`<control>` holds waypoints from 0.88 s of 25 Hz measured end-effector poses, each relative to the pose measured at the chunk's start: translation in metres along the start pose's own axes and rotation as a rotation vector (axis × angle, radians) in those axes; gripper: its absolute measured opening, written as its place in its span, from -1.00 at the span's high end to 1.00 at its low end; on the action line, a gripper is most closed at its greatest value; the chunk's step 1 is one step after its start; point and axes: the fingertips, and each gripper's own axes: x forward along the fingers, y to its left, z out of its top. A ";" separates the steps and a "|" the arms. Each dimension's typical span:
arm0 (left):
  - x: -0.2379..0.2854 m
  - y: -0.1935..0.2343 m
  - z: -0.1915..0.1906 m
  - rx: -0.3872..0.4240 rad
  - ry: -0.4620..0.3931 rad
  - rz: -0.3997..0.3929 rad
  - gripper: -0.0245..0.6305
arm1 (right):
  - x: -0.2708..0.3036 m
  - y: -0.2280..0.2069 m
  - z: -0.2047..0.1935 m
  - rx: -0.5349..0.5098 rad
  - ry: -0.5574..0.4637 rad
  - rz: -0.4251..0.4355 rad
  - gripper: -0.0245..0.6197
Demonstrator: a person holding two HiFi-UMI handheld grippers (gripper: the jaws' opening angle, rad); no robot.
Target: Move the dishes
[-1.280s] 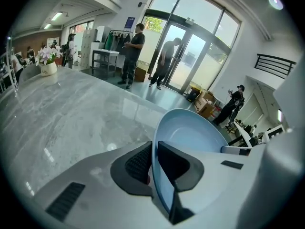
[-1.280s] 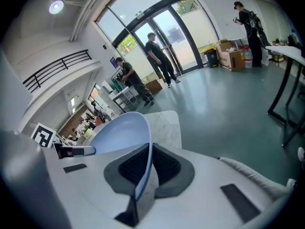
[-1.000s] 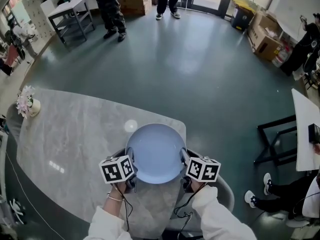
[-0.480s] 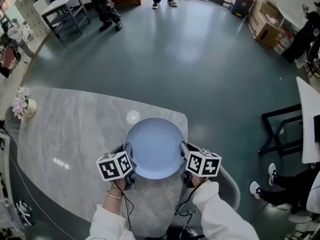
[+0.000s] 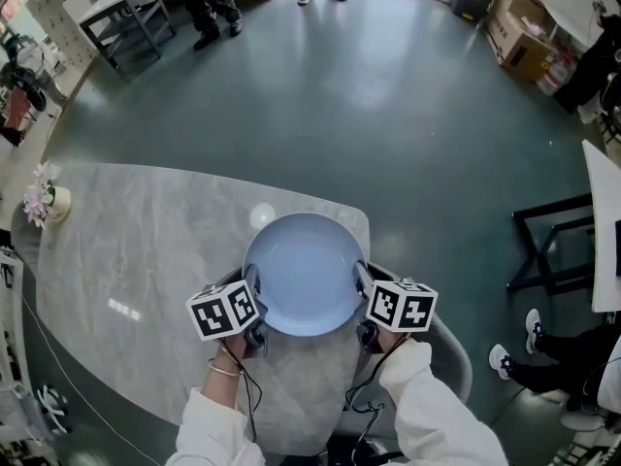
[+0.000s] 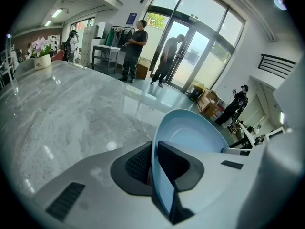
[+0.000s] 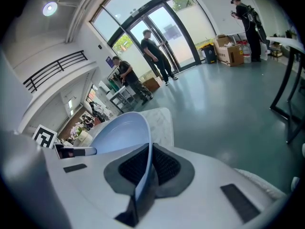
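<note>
A light-blue plate (image 5: 303, 272) is held from both sides, with the left gripper (image 5: 252, 297) clamped on its left rim and the right gripper (image 5: 361, 282) clamped on its right rim. In the left gripper view the rim is seen pinched between the two dark ribbed pads (image 6: 138, 162), and the right gripper view shows the same thin edge nipped between that gripper's pads (image 7: 164, 165). Neither set of jaws is therefore slack or empty. The plate is carried roughly level over the near edge of the marble table (image 5: 146, 250), close to the corner where the tabletop gives way to the dark green floor (image 5: 388, 115). Part of the plate is seen over the stone and part over a grey chair (image 5: 448, 352) below. Whether its underside rests on the tabletop or hangs just above it cannot be told. A flower pot (image 5: 46, 202) stands well apart at the far left of the table, and no other dishes are seen on it. The step in hand is judged to be the transport of the plate, with the pick-up already made and the set-down not yet done. For the next move, both grips would need to be kept equal and the plate kept level. It should be brought fully over the stone before it is lowered, and the jaws should be opened only once its base is borne by the surface.
</note>
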 end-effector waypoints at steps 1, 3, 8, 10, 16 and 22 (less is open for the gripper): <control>0.000 0.000 0.001 -0.001 -0.001 0.001 0.81 | 0.000 0.000 0.001 -0.001 0.001 0.000 0.70; 0.001 -0.001 0.002 -0.001 -0.001 0.001 0.81 | 0.001 -0.001 0.003 -0.002 0.002 0.002 0.70; 0.005 -0.004 0.008 0.006 -0.006 -0.001 0.81 | 0.003 -0.001 0.009 -0.002 0.001 0.009 0.70; 0.007 -0.003 0.010 0.009 -0.004 0.003 0.81 | 0.005 -0.001 0.012 -0.004 0.001 0.009 0.70; 0.012 -0.005 0.014 0.021 -0.009 0.001 0.81 | 0.010 -0.004 0.018 0.002 -0.001 0.012 0.70; 0.018 -0.005 0.012 0.020 0.000 0.001 0.82 | 0.013 -0.006 0.016 0.011 0.009 0.018 0.70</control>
